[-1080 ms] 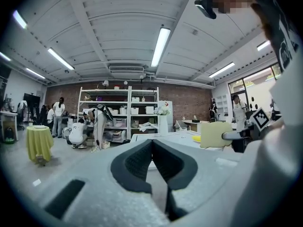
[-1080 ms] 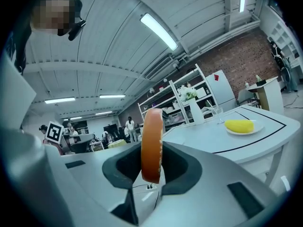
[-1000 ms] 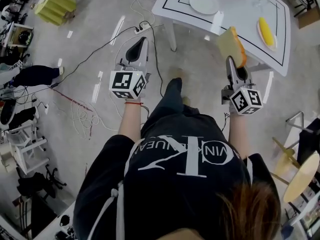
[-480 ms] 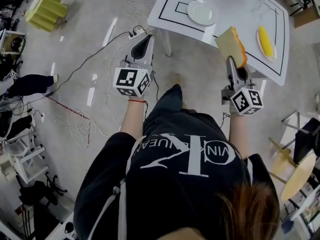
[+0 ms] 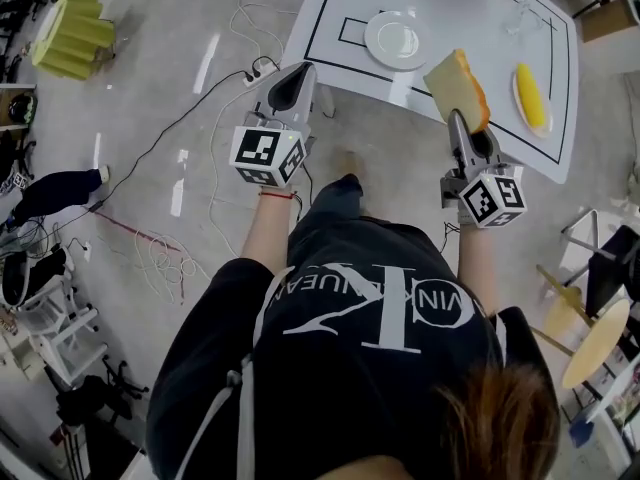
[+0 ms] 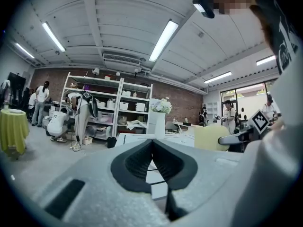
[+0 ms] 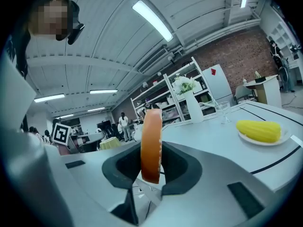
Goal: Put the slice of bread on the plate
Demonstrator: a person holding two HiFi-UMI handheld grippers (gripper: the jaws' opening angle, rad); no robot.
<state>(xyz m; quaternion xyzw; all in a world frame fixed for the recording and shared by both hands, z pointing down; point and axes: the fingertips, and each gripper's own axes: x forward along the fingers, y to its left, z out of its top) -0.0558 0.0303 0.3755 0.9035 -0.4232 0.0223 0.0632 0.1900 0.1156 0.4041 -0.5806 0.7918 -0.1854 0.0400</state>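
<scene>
A slice of bread (image 5: 458,88) with an orange-brown crust stands on edge in my right gripper (image 5: 463,120), which is shut on it at the near edge of the white table (image 5: 470,28). In the right gripper view the bread (image 7: 151,145) fills the gap between the jaws. An empty white plate (image 5: 397,38) lies on the table inside a black outline, to the left of the bread. My left gripper (image 5: 297,81) hangs over the floor just short of the table's near left corner, jaws together with nothing between them; its own view shows the closed jaws (image 6: 152,143).
A second plate with a yellow corn cob (image 5: 531,96) sits at the table's right; it shows in the right gripper view too (image 7: 259,130). A wine glass (image 7: 222,111) and a vase of flowers (image 7: 188,100) stand further back. Cables and a power strip (image 5: 258,68) lie on the floor left of the table.
Both grippers have moved forward toward the table. The bread now hangs over the table's near edge, and the left gripper has come up to the table's corner.
</scene>
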